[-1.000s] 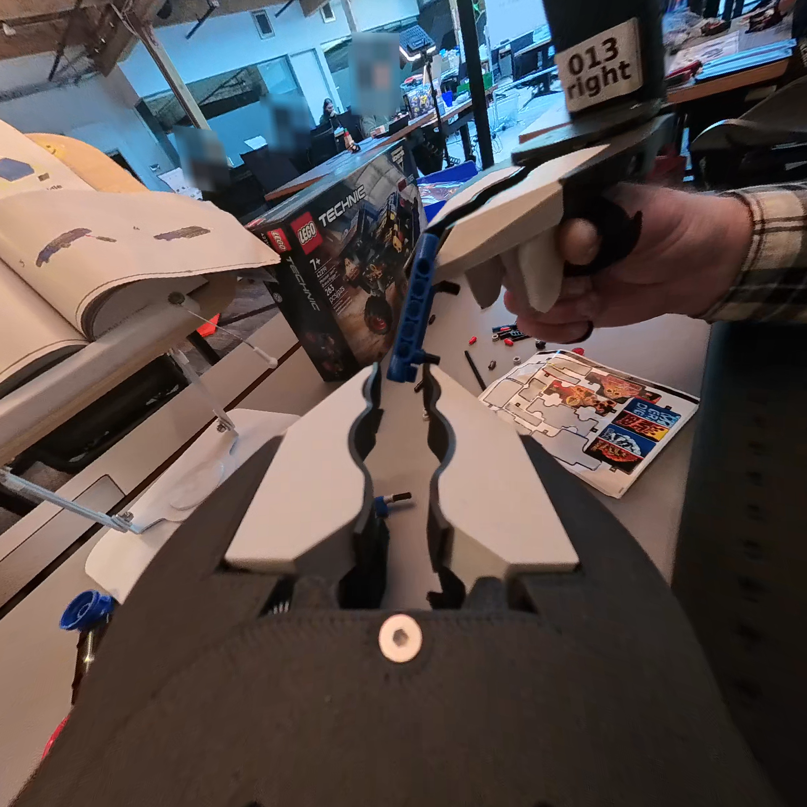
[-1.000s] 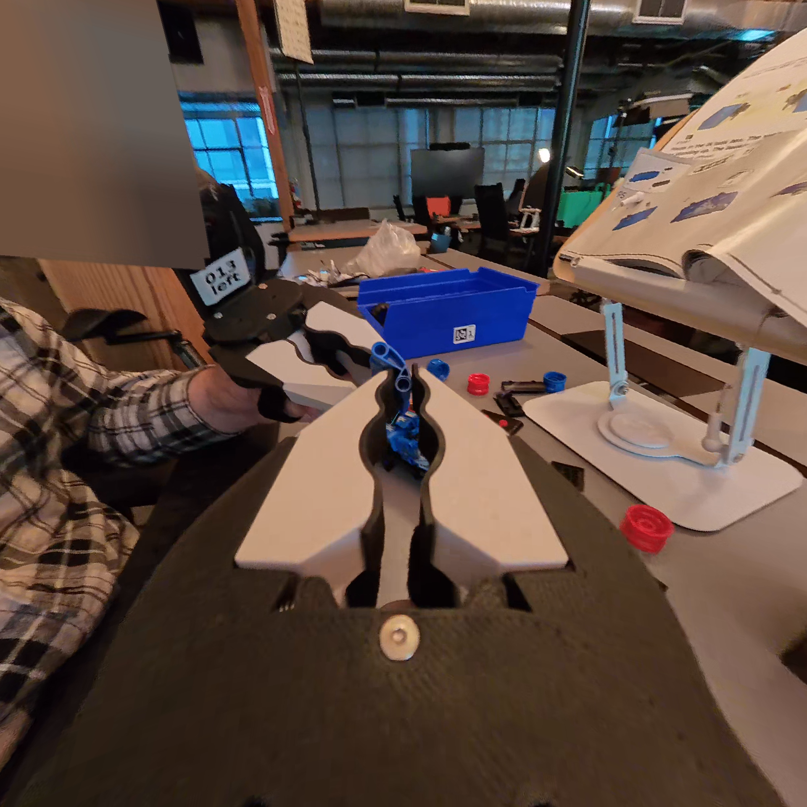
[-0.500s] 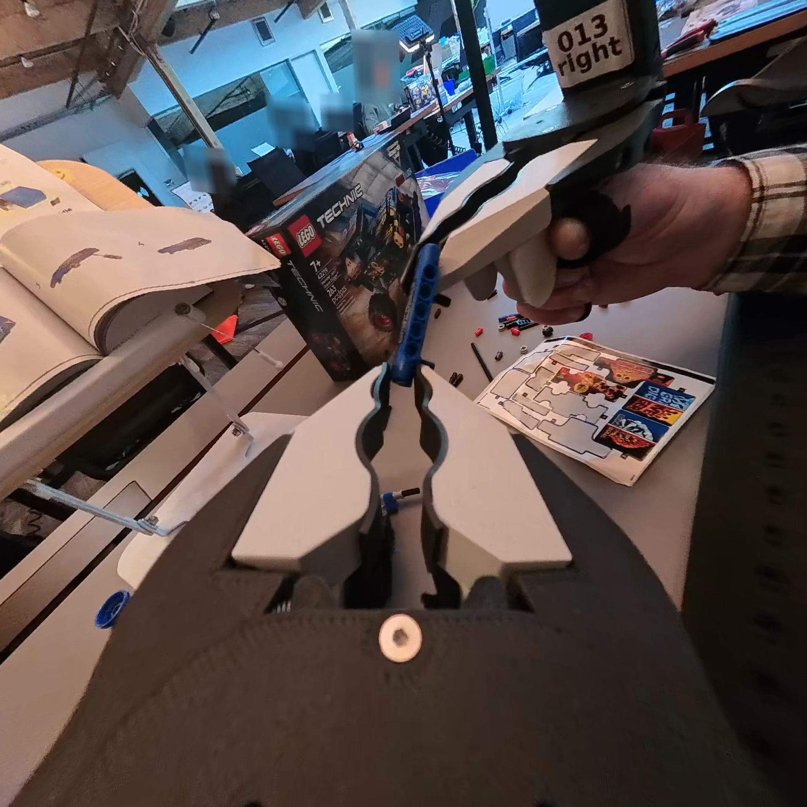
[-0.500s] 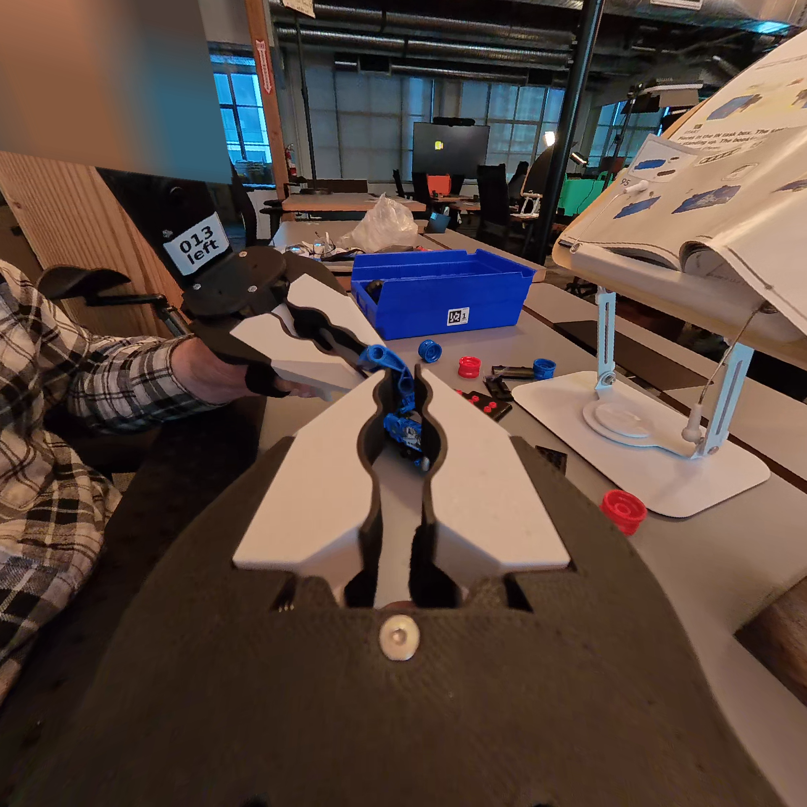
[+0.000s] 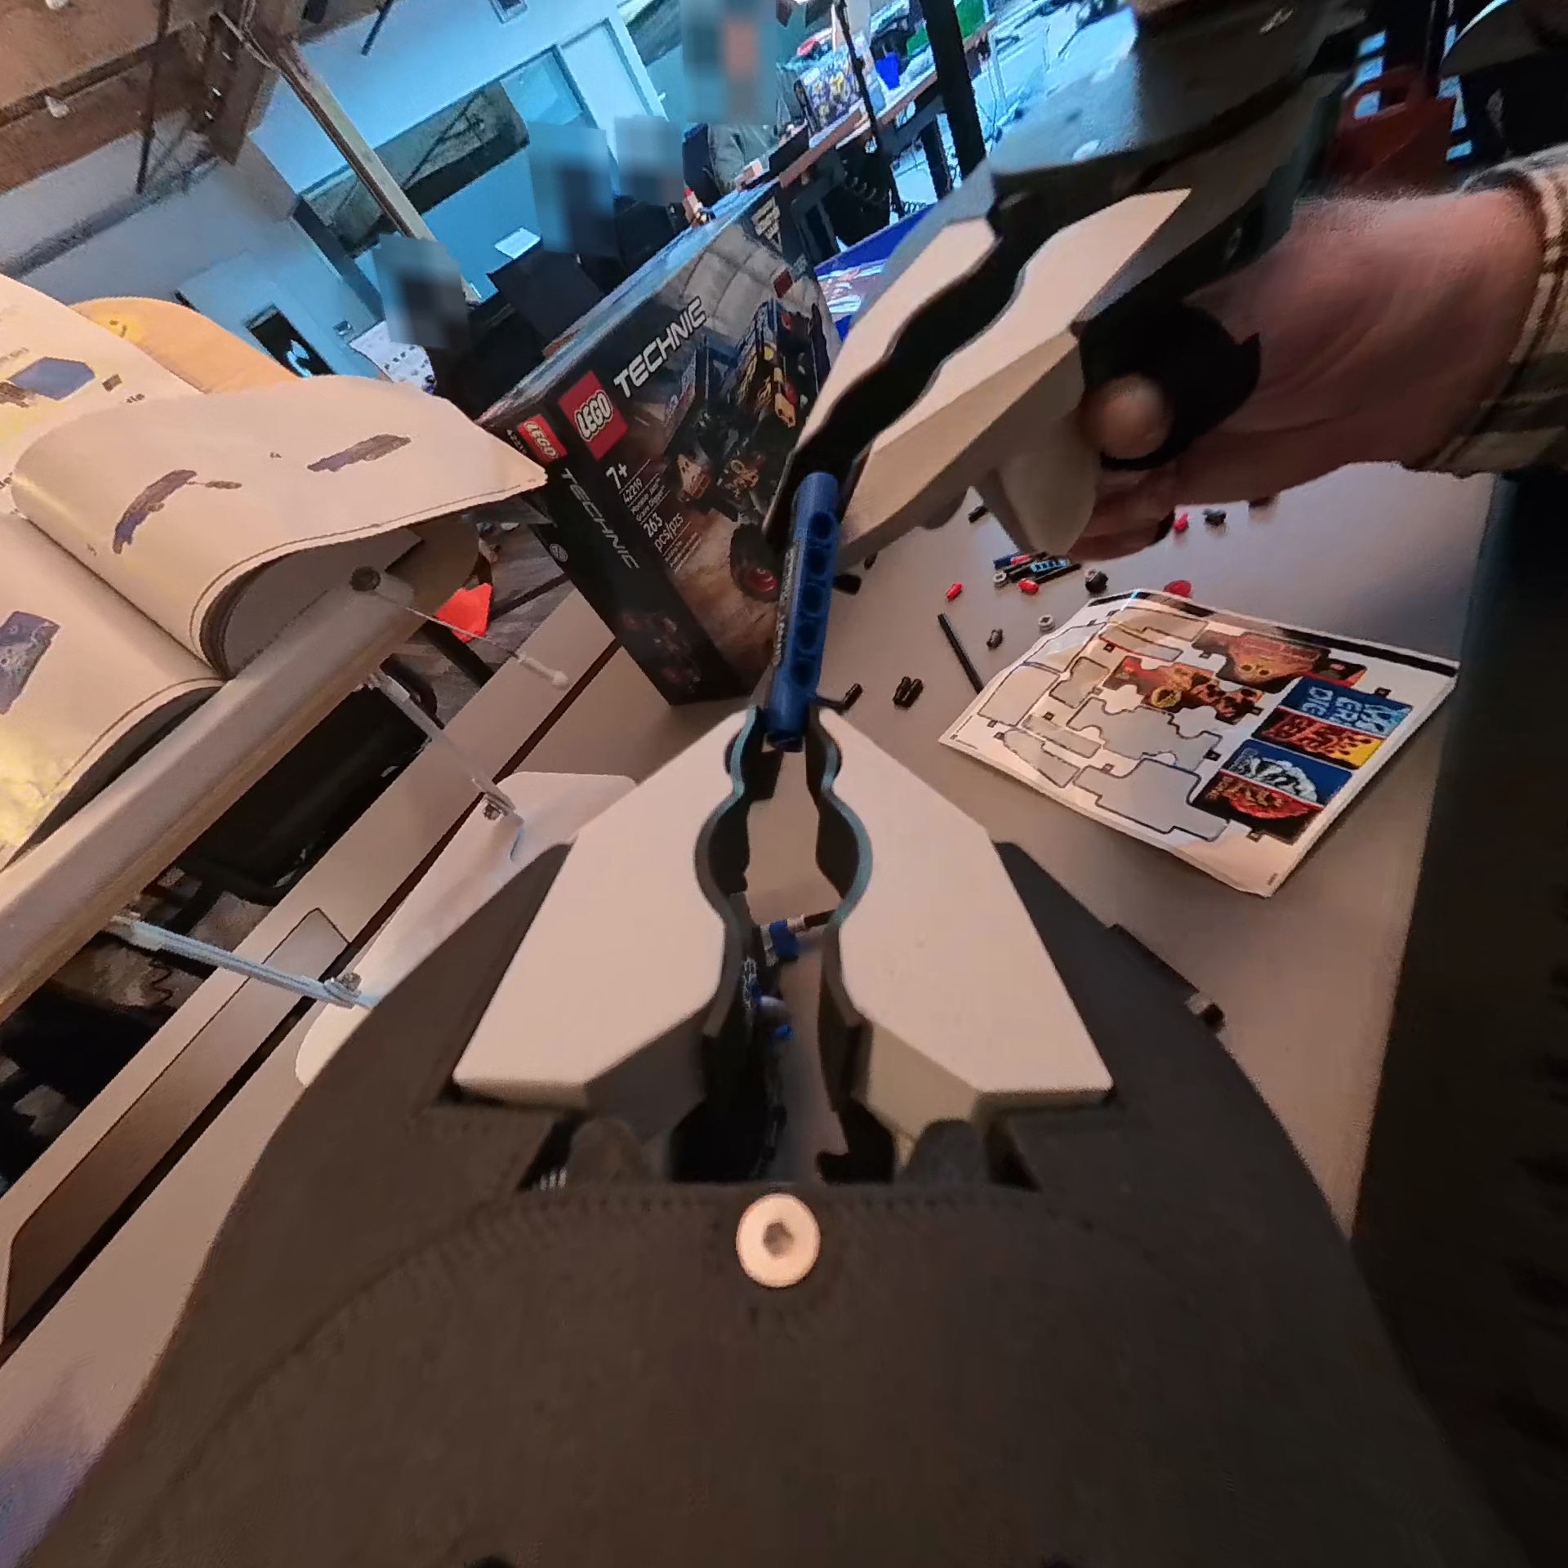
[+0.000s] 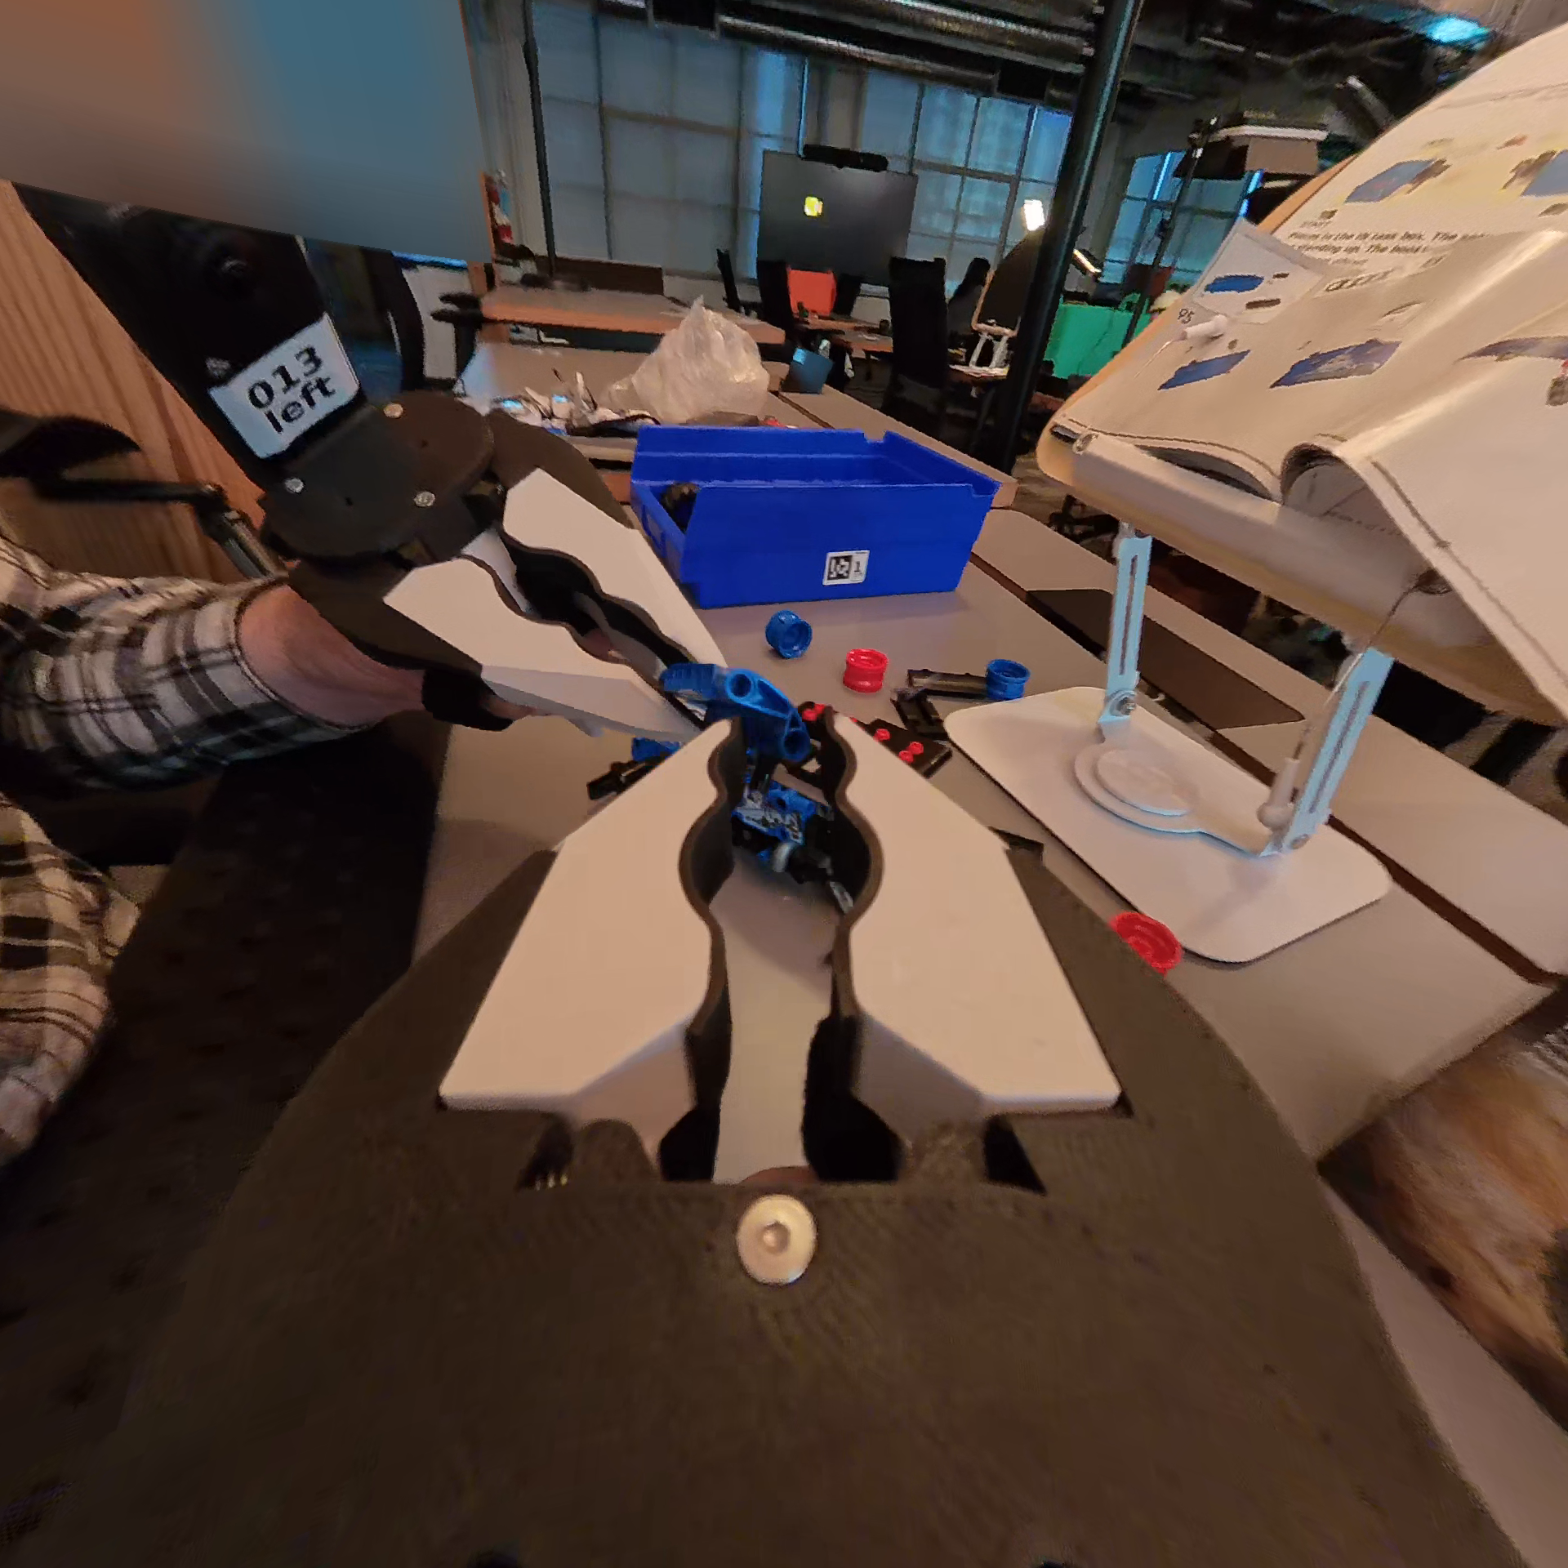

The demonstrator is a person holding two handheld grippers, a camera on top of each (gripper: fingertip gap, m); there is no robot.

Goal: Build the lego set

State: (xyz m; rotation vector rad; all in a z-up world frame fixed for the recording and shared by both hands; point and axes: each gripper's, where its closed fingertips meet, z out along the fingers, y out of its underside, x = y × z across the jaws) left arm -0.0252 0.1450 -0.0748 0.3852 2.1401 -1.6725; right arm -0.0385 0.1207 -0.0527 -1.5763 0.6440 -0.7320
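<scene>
**Holding one blue beam between both grippers**

Gripping the blue beam (image 5: 804, 607) at both ends, I had it off the table (image 5: 1324, 543), just in front of the lego box (image 5: 679, 475). My left gripper (image 5: 785, 736) was pinched on the beam's lower end, tips nearly together w/ the blue piece wedged between them. My right gripper (image 5: 798, 518) came down from the upper right of the box & was clamped on the beam's top end; my right hand (image 5: 1324, 373) was wrapped round its handle.

From the right wrist view, the right gripper (image 6: 785, 730) had its tips closed around the rounded blue end (image 6: 768, 704), & the left gripper (image 6: 679, 704) reached in from the left, touching the same piece. My left hand (image 6: 339, 662) showed at its handle, plaid sleeve behind it.

Right of the box lay the sticker sheet (image 5: 1205, 730), flat on the table, w/ small black & red pins scattered between the two. Left of the box, the instruction book (image 5: 254, 501) sat open on its white stand (image 6: 1188, 806). In the right wrist view, a blue bin (image 6: 806, 526) stood beyond the grippers, w/ a blue wheel hub (image 6: 787, 634) & a red wheel hub (image 6: 865, 670) just in front of it. More blue & black parts (image 6: 781, 823) lay on the table below the right gripper's tips; couldn't tell what they were.
</scene>
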